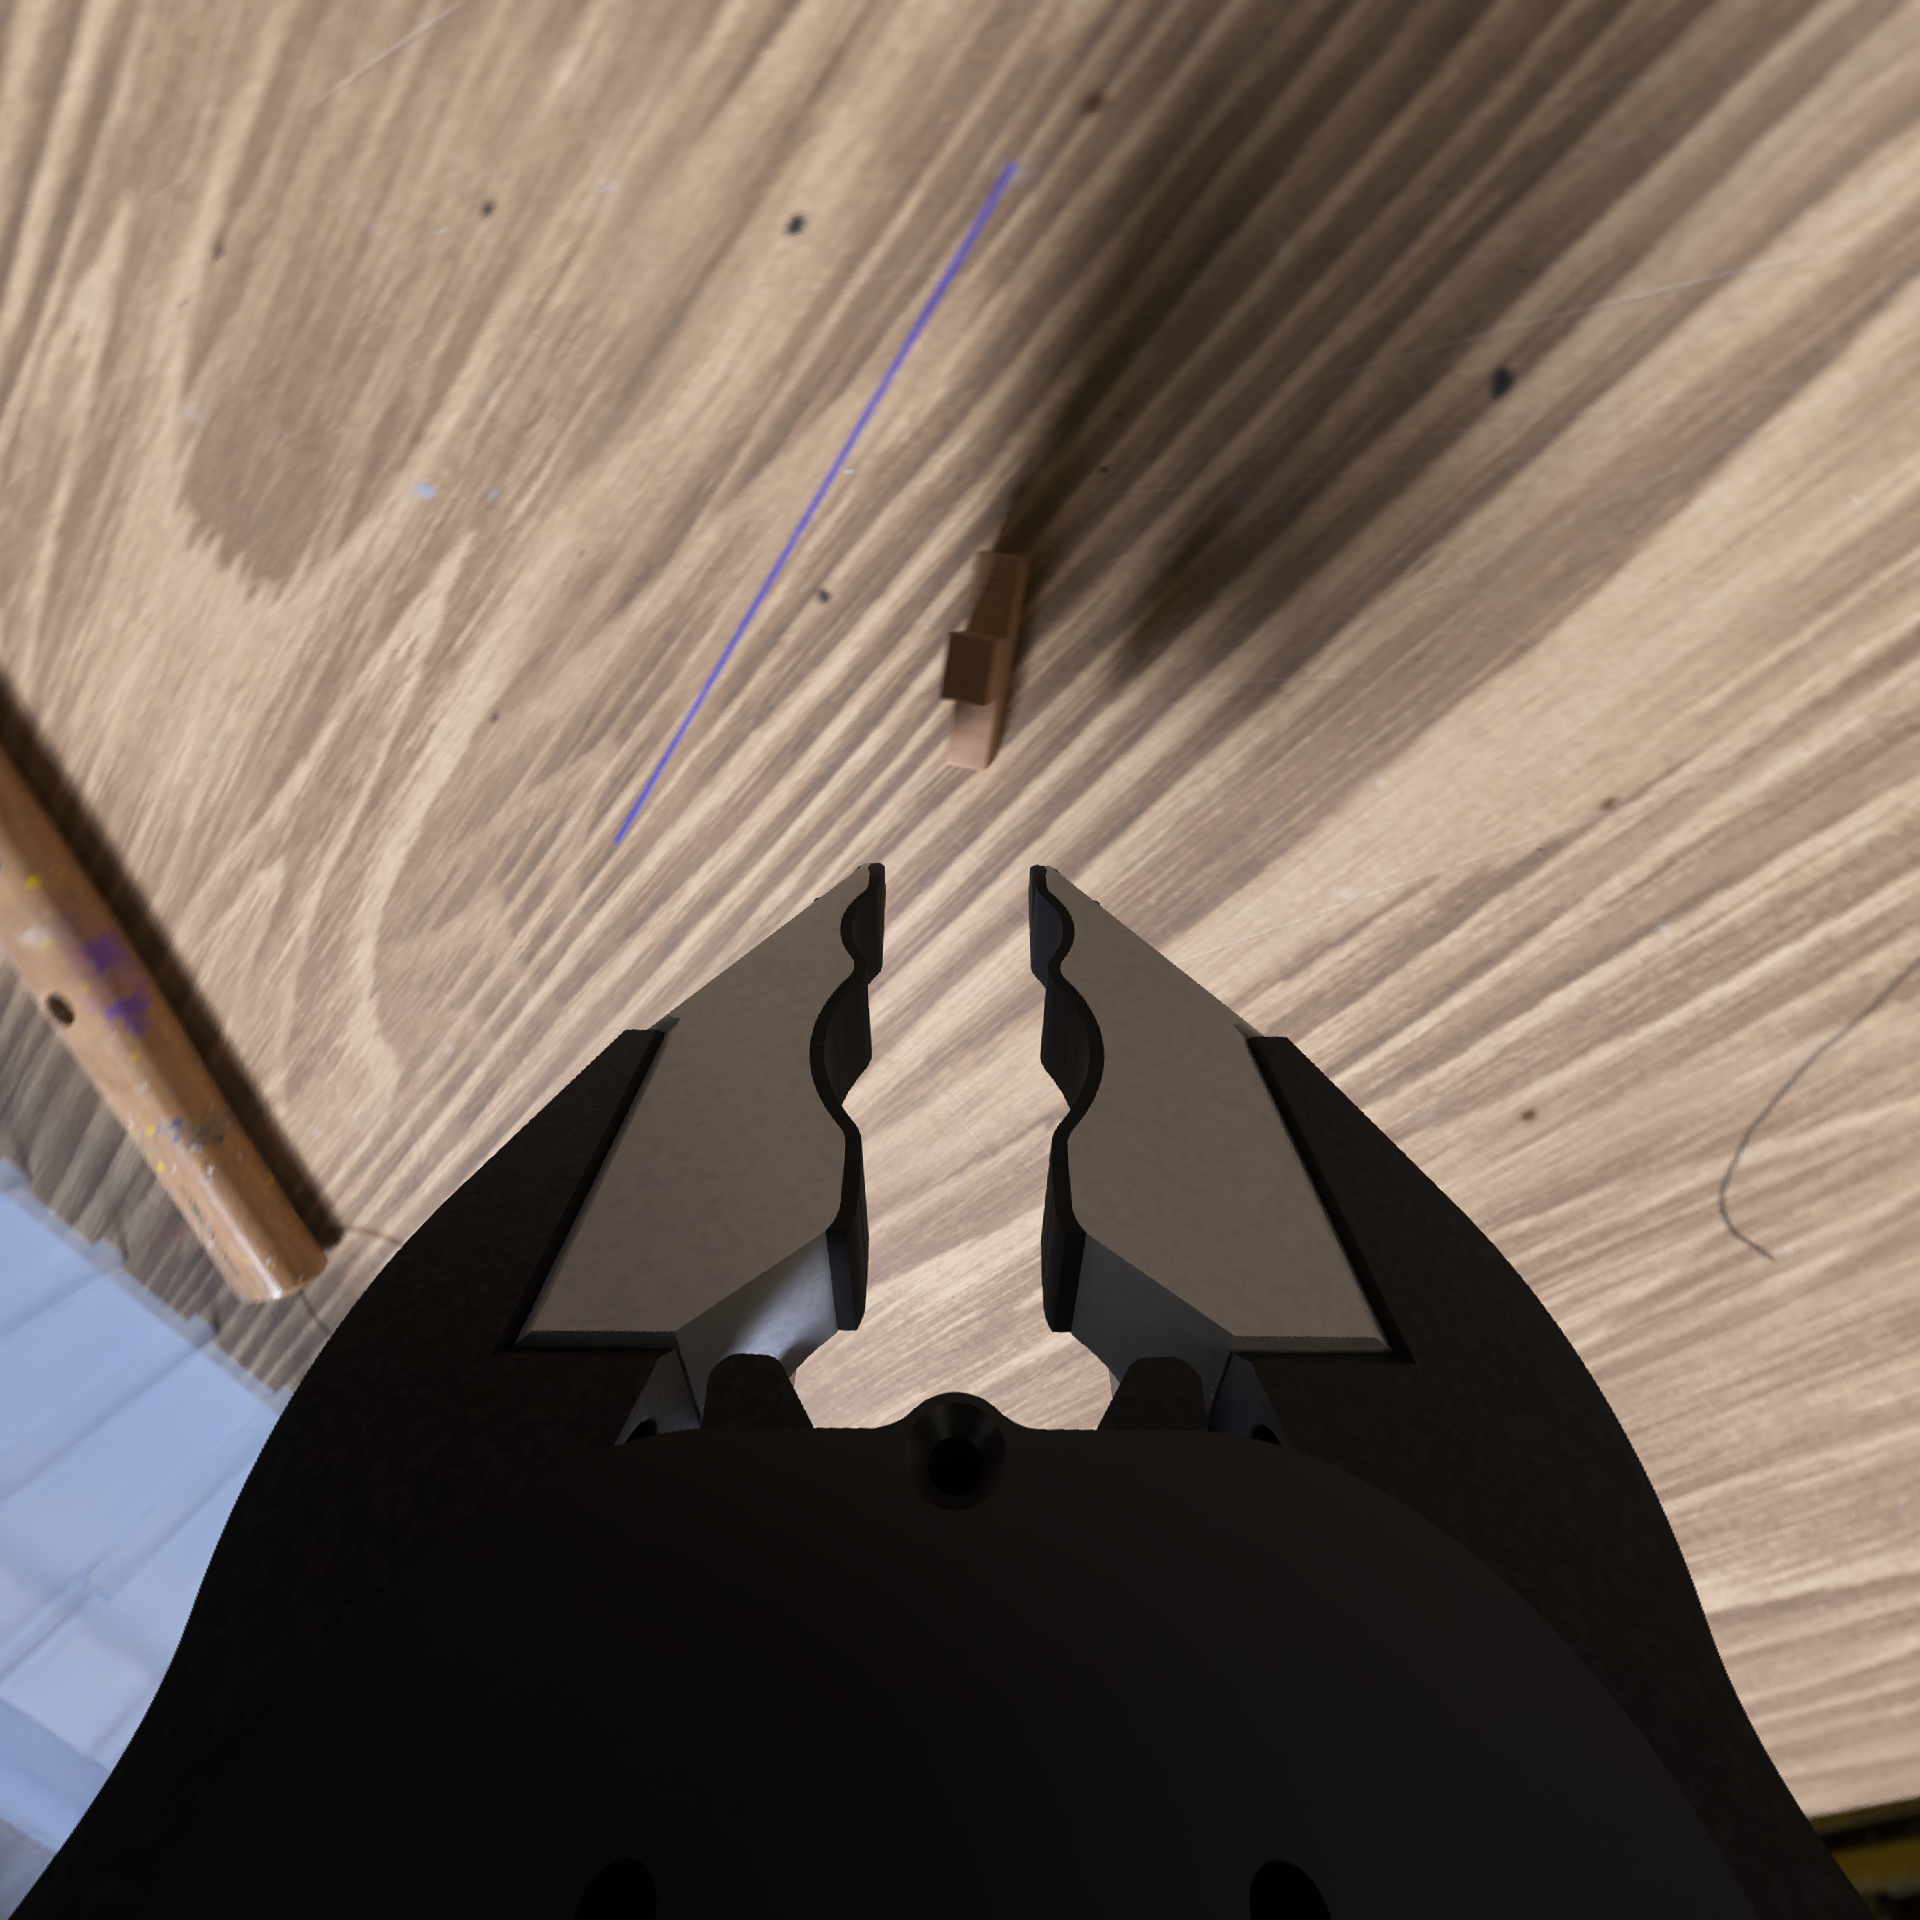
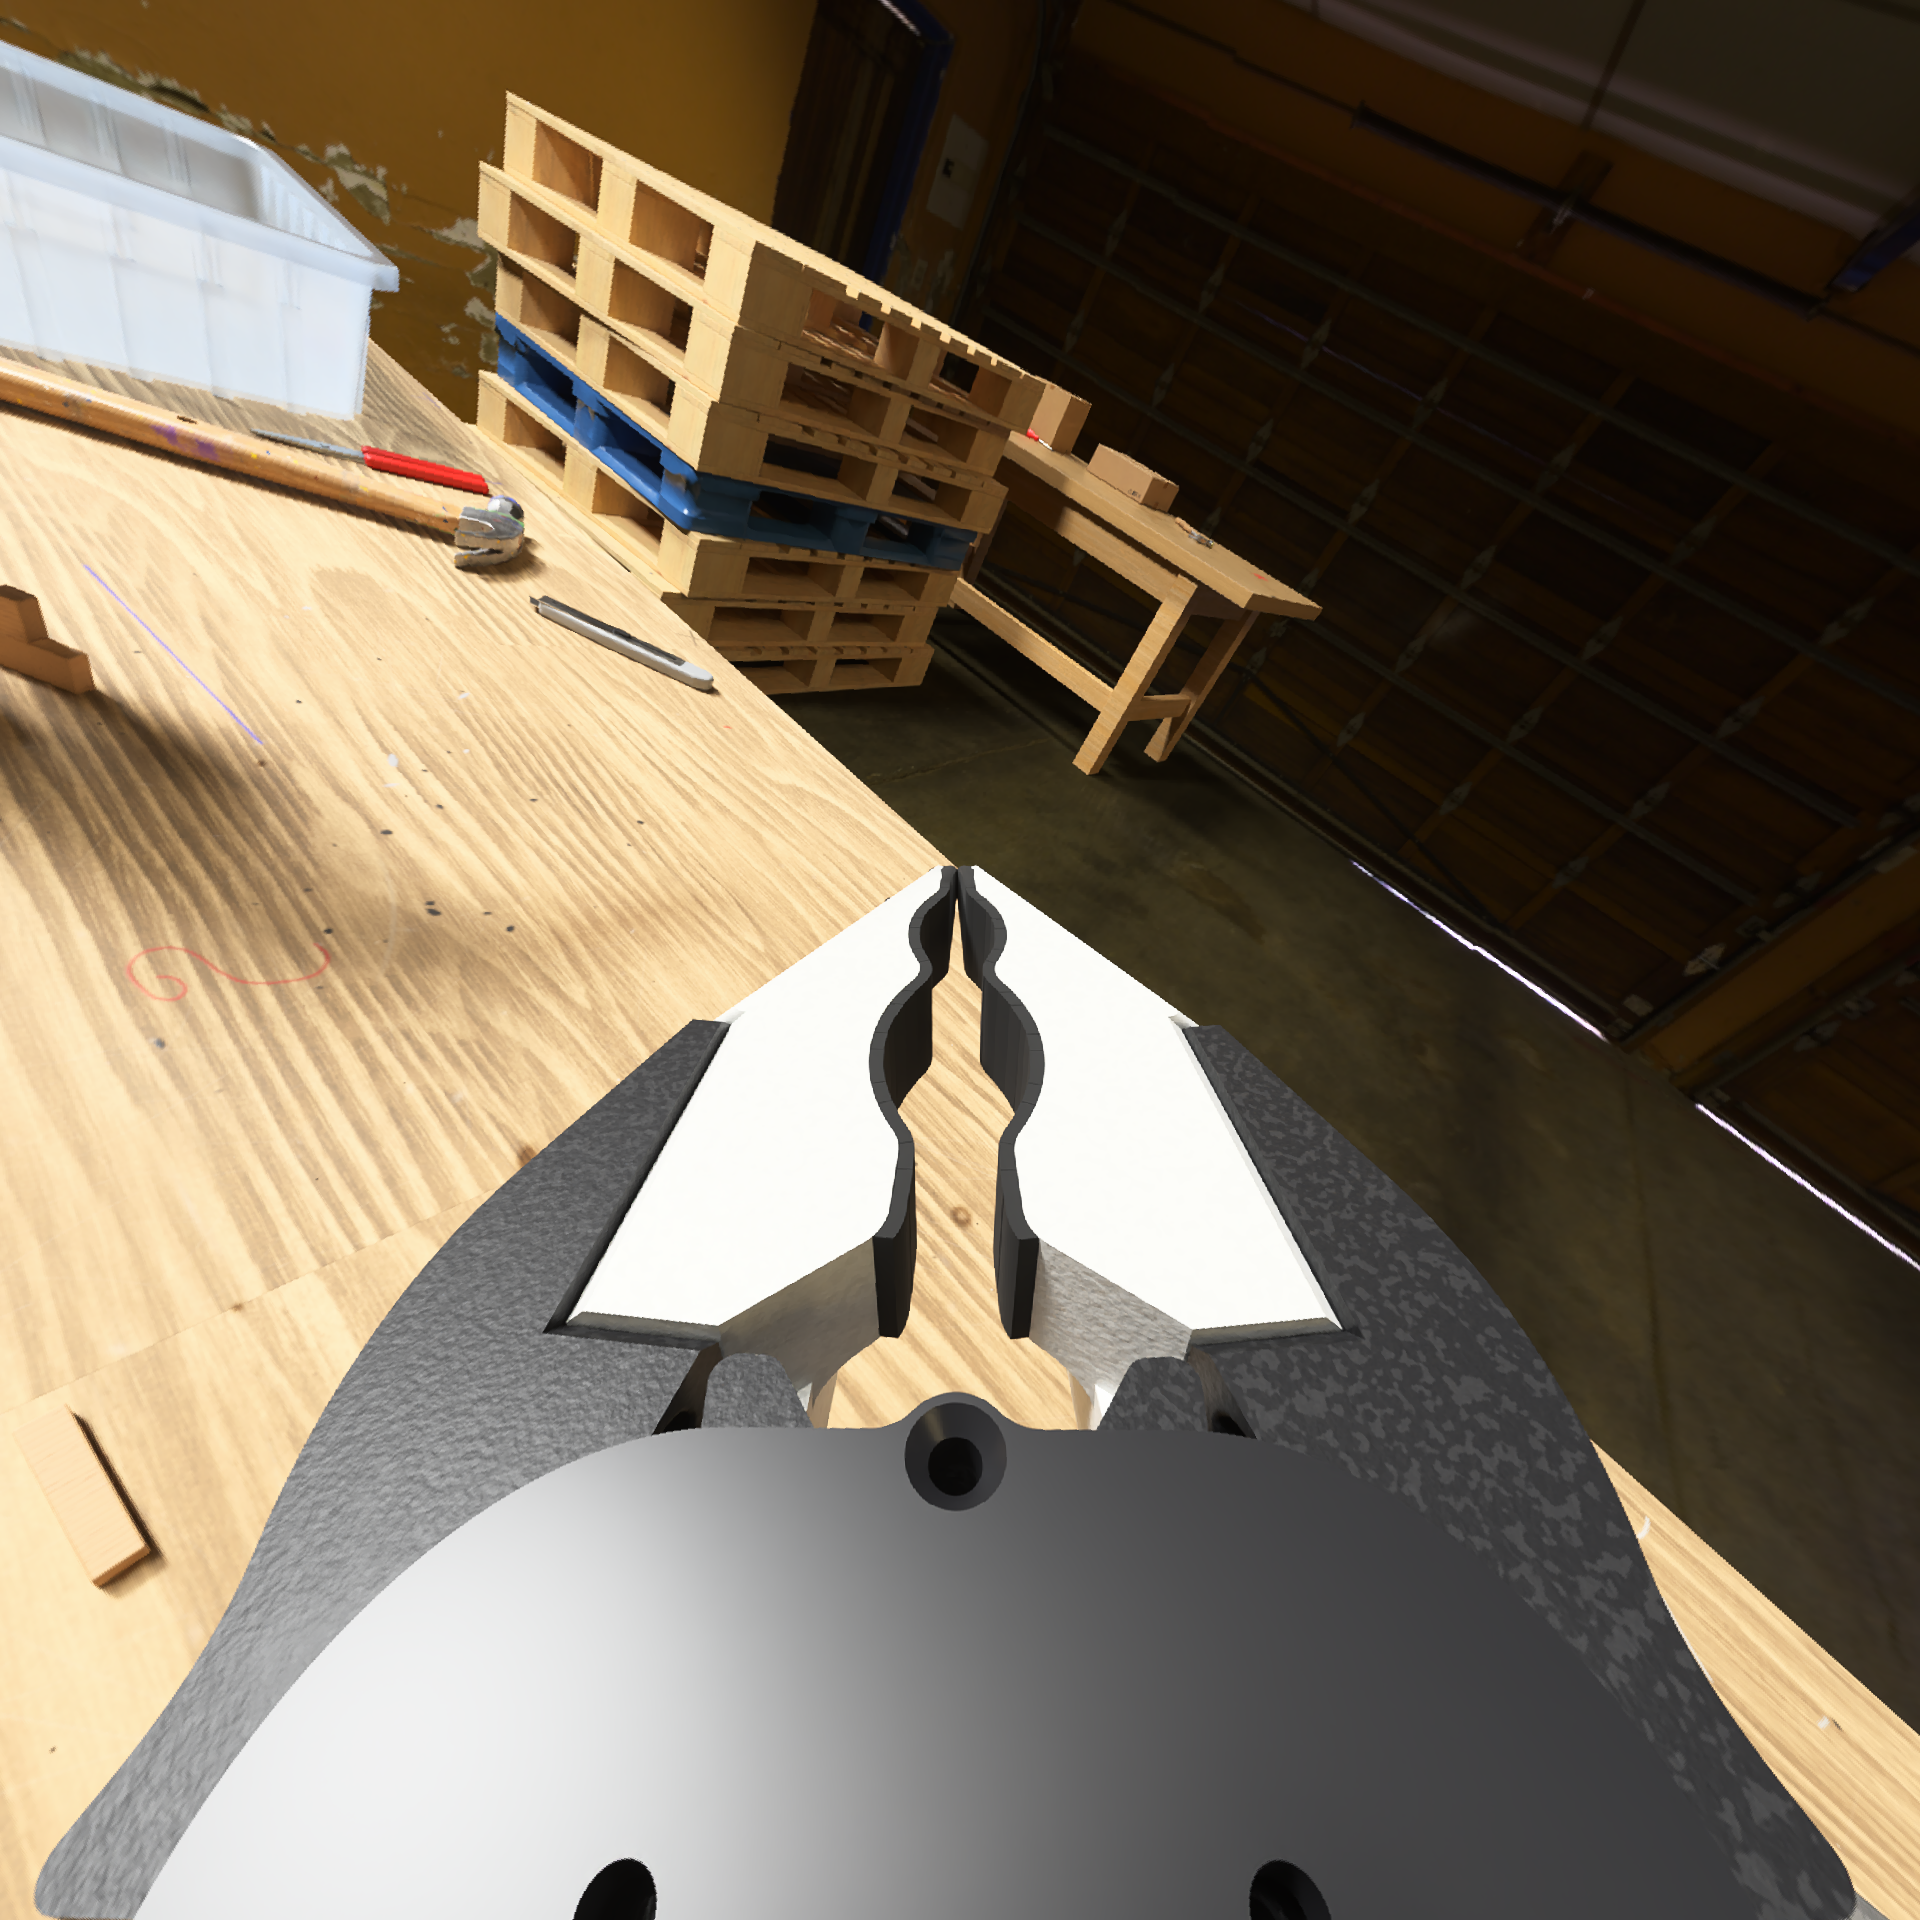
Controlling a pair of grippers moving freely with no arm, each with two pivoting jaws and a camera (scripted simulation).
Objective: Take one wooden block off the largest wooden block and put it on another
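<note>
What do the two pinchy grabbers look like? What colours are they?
The left gripper has a dark, rough-textured body and two flat grey fingers that taper to points, lined inside with wavy black pads. The right gripper has the same shape, but looks grey with bright white fingers. Each has a small round hole at its base. No cables or markings show.

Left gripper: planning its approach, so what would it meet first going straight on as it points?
Probably the small stacked brown wooden blocks, just ahead of the open left gripper; depth is unclear.
</note>
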